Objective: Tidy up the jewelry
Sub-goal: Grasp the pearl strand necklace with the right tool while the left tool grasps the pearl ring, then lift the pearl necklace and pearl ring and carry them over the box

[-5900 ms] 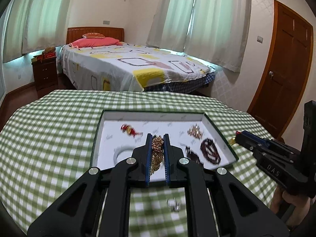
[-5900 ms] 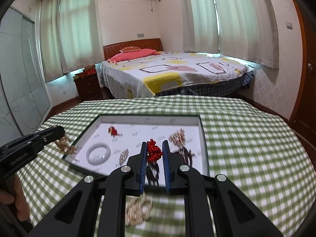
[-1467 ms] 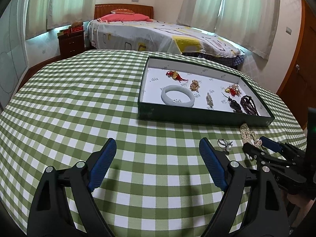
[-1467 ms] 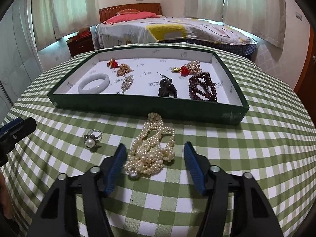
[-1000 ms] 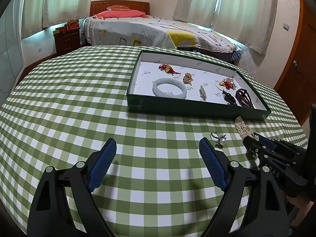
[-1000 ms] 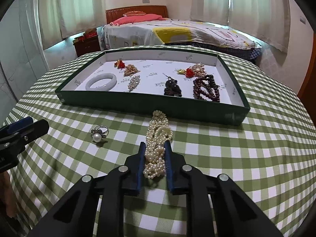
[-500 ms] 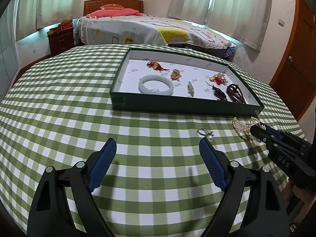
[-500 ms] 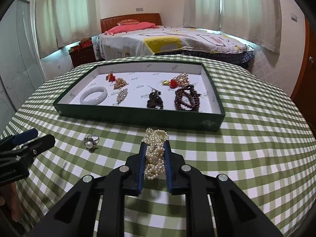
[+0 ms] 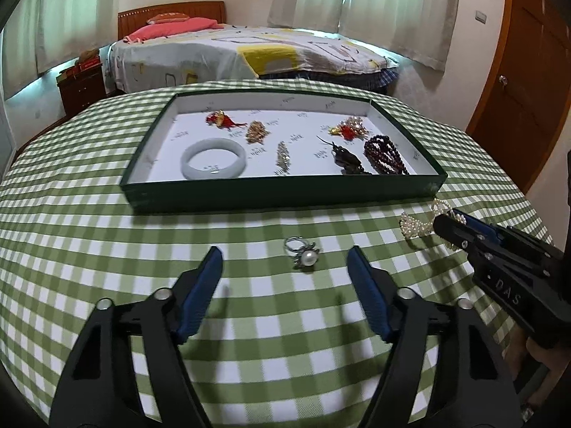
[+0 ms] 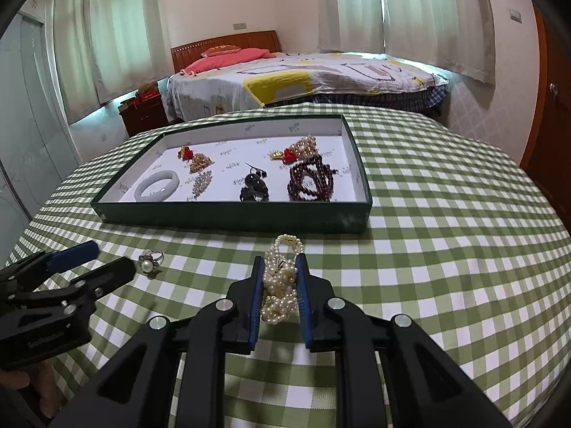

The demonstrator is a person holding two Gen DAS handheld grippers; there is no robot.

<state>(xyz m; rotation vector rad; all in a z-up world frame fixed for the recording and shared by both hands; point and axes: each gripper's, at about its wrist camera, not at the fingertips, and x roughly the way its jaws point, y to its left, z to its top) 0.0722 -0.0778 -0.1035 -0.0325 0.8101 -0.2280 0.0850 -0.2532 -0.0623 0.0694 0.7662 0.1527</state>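
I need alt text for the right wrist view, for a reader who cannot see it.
The right tongs are shut on a pearl necklace over a green checked tablecloth. Behind it, a green tray holds a white bangle and dark beads; a pearl ring lies by the open left tongs.

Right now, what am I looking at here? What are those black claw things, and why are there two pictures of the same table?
No robot: a person holds one hand-held gripper in each hand, each carrying a camera that looks along its two fingers. That gives two views of one table.

The left hand-held gripper is open, with a pearl ring on the checked tablecloth between its fingers. The right hand-held gripper is shut on a pearl necklace.

Behind them sits a green tray holding a white bangle, dark red beads and smaller pieces.
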